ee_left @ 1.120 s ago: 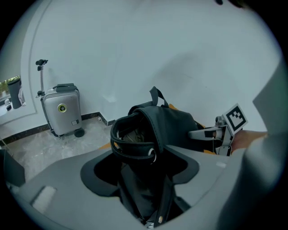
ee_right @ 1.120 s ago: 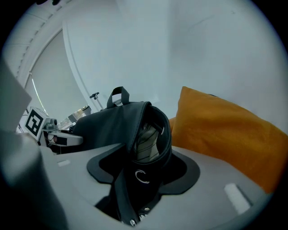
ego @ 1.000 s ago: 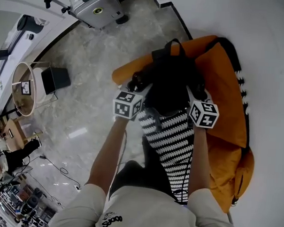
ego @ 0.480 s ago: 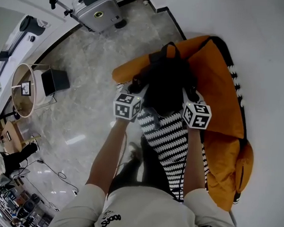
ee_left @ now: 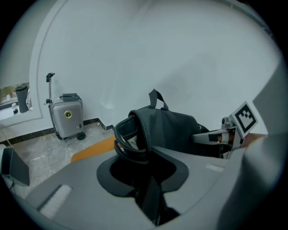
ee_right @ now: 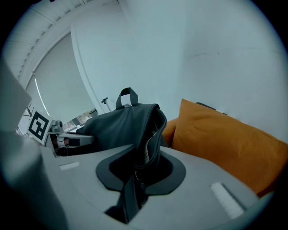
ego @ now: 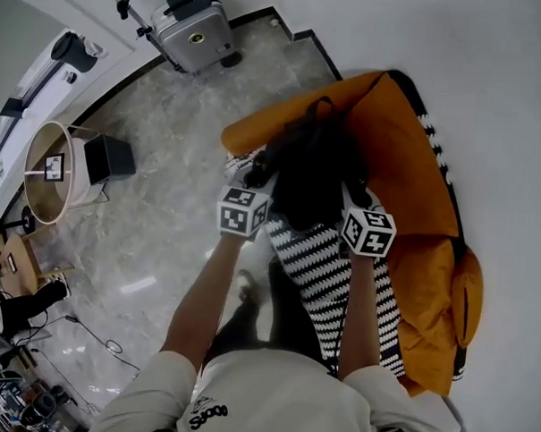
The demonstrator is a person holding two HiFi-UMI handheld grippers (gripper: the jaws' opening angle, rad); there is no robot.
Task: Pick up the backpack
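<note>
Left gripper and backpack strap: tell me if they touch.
Touching. The left gripper view shows the left gripper with its jaws, which have just been closing, pinched on the black strap of the backpack.

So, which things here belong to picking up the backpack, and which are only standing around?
For the job: backpack; left gripper and right gripper, whose jaws have just been closing on it.
Only around: orange cushion, striped blanket, grey suitcase.

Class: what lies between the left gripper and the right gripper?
The black backpack, held by left gripper and right gripper; the head view shows it.
</note>
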